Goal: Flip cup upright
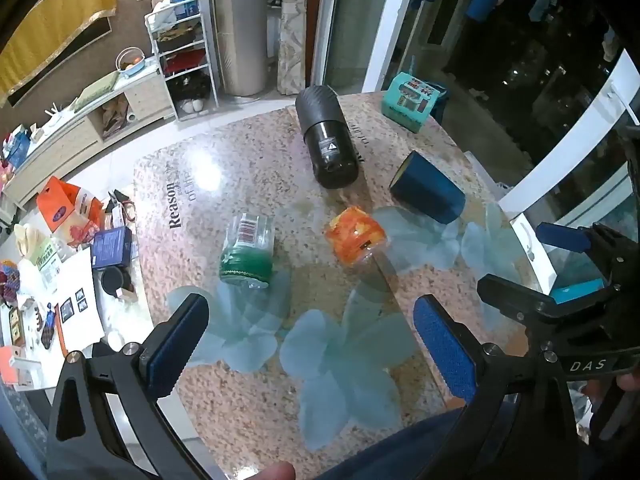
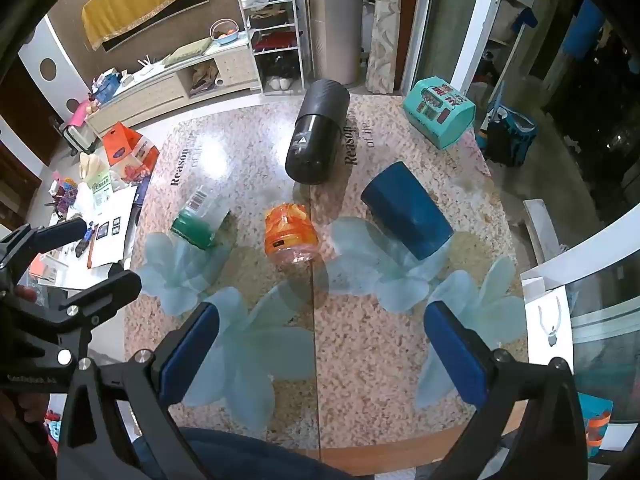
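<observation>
— Left wrist view: left hand-held gripper (image 1: pixel 312 344) spread wide at the bottom of the frame, blue pads (image 1: pixel 444 352) apart, nothing between them. Hovering above the flower-printed tabletop (image 1: pixel 360 400). Right hand-held gripper (image 1: pixel 560 264) poking in at the right edge, also parted and holding nothing.

— And the cups?

— Four lying on their sides across the middle. Green cup (image 1: pixel 247 254) centre-left, just above the left finger's tip, not touching it. Orange cup (image 1: pixel 356 235) right of it, near frame centre. Dark blue cup (image 1: pixel 427 188) further right and higher. Black cup (image 1: pixel 326 138) at upper centre, furthest from the fingers.

— Right wrist view, same story?

— Right hand-held gripper (image 2: pixel 324 356) at the bottom, fingers well apart, gripping nothing. Orange cup (image 2: pixel 290 234) straight above the gap between the fingers, well clear of both. Dark blue cup (image 2: pixel 408 216) up and to the right, green cup (image 2: pixel 198 224) to the left, black cup (image 2: pixel 318 136) beyond. Left hand-held gripper (image 2: pixel 92 256) visible at the left edge.

— Room to move?

— Bare stretch of tabletop between fingertips and the row of cups. Gaps between neighbouring cups, none touching. Teal box (image 2: pixel 438 116) at the upper right, near the far corner of the tabletop. Left edge of the tabletop close beside the green cup; cluttered side surface (image 2: pixel 100 208) past it. Near edge at the bottom, under the fingers.
</observation>
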{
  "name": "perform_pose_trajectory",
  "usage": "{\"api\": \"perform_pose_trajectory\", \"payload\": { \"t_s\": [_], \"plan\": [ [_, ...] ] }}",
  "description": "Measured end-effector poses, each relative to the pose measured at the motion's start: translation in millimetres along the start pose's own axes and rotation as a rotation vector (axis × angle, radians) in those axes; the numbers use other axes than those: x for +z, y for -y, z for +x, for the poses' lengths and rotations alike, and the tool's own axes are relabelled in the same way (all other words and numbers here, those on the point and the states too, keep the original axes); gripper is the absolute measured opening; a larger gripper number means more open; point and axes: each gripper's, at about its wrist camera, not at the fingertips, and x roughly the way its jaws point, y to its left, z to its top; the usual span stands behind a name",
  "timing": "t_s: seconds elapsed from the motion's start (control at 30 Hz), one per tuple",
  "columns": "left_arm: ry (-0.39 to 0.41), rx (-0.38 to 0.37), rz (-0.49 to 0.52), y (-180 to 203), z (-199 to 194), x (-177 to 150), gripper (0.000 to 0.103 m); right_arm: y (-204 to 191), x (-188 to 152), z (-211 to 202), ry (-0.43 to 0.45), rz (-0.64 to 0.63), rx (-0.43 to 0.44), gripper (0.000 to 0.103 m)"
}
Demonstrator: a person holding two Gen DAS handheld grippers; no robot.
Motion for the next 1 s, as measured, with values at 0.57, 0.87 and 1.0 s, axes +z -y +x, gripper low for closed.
{"api": "perform_pose_trajectory", "payload": {
  "t_s": [0.57, 0.87, 1.0],
  "plan": [
    [-0.018, 0.003, -0.007, -9, 2, 1, 0.103, 2, -2, 3, -0.002, 0.001, 0.005, 0.103],
    [-0.020, 0.004, -0.005, -8, 1, 1, 0.103, 3, 0, 1, -0.005, 0.004, 0.005, 0.103],
    [-0.022, 0.001, -0.008, -8, 2, 1, 0.103, 3, -1, 1, -0.003, 0.002, 0.002, 0.103]
  ]
}}
